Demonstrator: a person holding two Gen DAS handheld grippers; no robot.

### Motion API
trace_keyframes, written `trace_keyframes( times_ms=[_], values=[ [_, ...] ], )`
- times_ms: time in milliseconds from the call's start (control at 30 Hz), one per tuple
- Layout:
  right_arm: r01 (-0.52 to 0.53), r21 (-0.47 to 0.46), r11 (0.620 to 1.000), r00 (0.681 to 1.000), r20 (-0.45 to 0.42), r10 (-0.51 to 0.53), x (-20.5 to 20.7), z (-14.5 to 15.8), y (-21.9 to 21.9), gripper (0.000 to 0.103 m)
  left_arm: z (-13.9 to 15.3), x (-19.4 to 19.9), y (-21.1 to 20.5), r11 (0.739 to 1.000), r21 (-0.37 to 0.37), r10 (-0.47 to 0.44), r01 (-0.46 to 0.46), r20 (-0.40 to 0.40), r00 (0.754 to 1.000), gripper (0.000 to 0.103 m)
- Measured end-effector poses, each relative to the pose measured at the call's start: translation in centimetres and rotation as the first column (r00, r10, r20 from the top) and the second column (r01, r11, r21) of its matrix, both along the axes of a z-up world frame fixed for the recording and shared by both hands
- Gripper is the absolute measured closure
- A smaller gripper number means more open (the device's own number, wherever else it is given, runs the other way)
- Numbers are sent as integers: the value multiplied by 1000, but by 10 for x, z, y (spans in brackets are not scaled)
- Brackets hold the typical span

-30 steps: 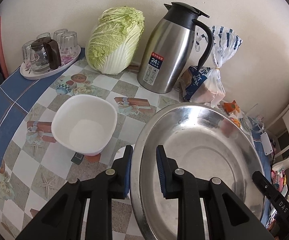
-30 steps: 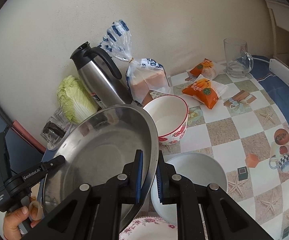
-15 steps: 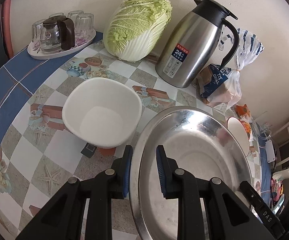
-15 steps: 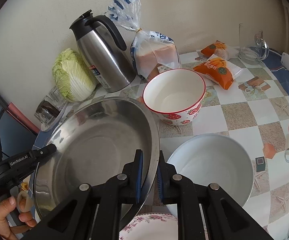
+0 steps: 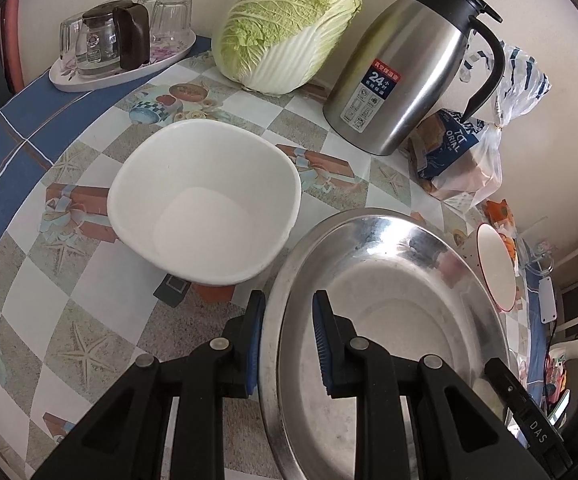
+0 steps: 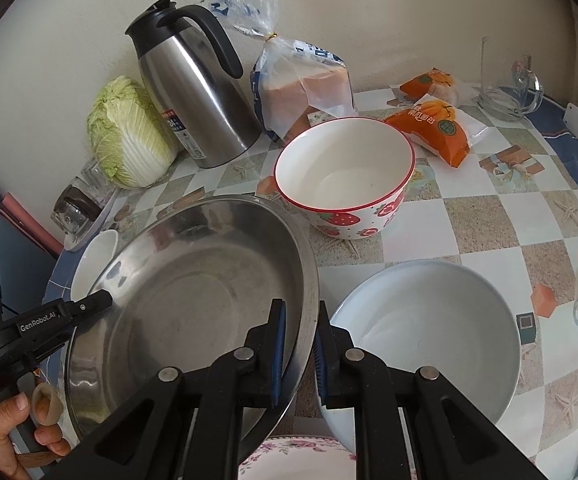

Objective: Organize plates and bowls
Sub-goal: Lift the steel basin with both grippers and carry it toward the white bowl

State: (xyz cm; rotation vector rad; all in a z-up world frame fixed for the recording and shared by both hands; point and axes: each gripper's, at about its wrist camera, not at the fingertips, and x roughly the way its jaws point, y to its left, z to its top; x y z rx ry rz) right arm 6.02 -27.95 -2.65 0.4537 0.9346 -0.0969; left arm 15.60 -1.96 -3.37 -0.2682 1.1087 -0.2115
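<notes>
A large steel basin [image 5: 393,320] is held level between both grippers. My left gripper [image 5: 287,340] is shut on its left rim; my right gripper [image 6: 299,344] is shut on its right rim [image 6: 309,280]. A white squarish bowl [image 5: 205,208] sits on the table left of the basin and peeks out behind it in the right wrist view [image 6: 93,260]. A strawberry-patterned bowl with a red rim [image 6: 345,176] stands behind the basin. A pale round bowl [image 6: 429,336] lies right of my right gripper. A floral plate edge [image 6: 297,456] shows below it.
A steel thermos jug [image 5: 405,76], a napa cabbage [image 5: 289,24], a bread bag [image 6: 301,80] and a tray of glasses [image 5: 121,52] stand along the back wall. Orange snack packets [image 6: 437,120] and a glass mug [image 6: 505,80] are at the back right.
Both grippers have lowered with the basin toward the table. The white squarish bowl and the strawberry bowl now appear larger and closer. Both grips are unchanged.
</notes>
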Motion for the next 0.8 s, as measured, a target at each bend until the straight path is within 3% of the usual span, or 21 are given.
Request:
trace_keyframes(
  times_ms=[800],
  values=[
    [-15, -45, 999, 1000, -28, 14, 13, -9, 7, 88, -8, 8, 0, 1000, 25, 9, -8, -18, 1000, 79]
  ],
)
